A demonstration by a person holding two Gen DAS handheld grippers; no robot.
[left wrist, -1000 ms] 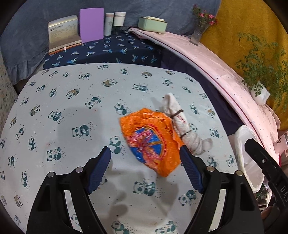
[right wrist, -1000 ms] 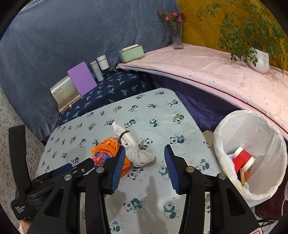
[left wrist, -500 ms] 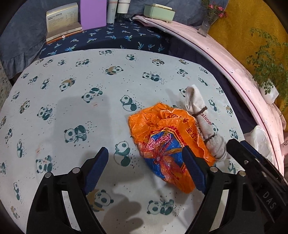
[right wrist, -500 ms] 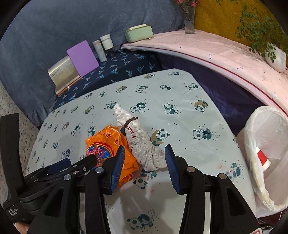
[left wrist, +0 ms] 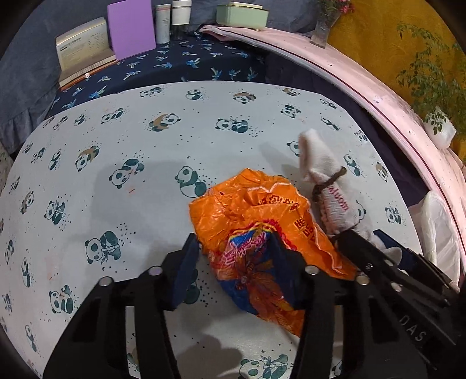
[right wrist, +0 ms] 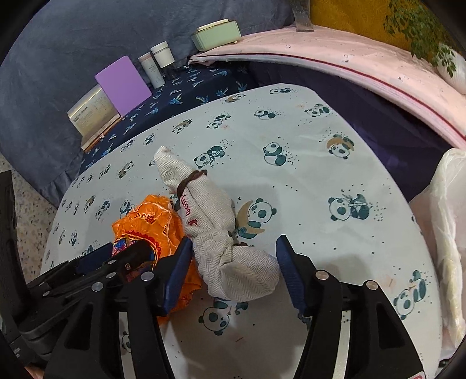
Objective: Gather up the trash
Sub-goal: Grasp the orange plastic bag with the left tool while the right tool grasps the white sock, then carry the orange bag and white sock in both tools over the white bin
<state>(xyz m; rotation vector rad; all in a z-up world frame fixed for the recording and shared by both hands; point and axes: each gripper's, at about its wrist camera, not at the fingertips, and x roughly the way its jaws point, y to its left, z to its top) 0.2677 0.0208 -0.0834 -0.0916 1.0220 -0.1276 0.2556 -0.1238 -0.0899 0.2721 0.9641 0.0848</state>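
An orange and blue plastic wrapper point(left wrist: 256, 230) lies crumpled on the panda-print table point(left wrist: 116, 163). My left gripper point(left wrist: 233, 262) has its jaws partly closed around the wrapper's near end, the pads pressing into it. A white cloth bundle point(right wrist: 215, 230) tied with brown bands lies beside the wrapper; it also shows in the left wrist view point(left wrist: 329, 186). My right gripper point(right wrist: 233, 262) is open, its fingers on either side of the bundle's near end. The wrapper shows left of the bundle in the right wrist view point(right wrist: 151, 224).
A white-lined trash bin point(right wrist: 448, 233) stands off the table's right edge. A dark blue shelf behind holds a purple box point(left wrist: 131, 27), a book point(left wrist: 81, 49), two bottles point(left wrist: 171, 17) and a green box point(left wrist: 241, 14). A pink ledge point(left wrist: 364, 87) with plants runs along the right.
Both grippers have moved forward and down to the trash. The left jaws have narrowed onto the orange wrapper. The right fingers now straddle the cloth bundle.
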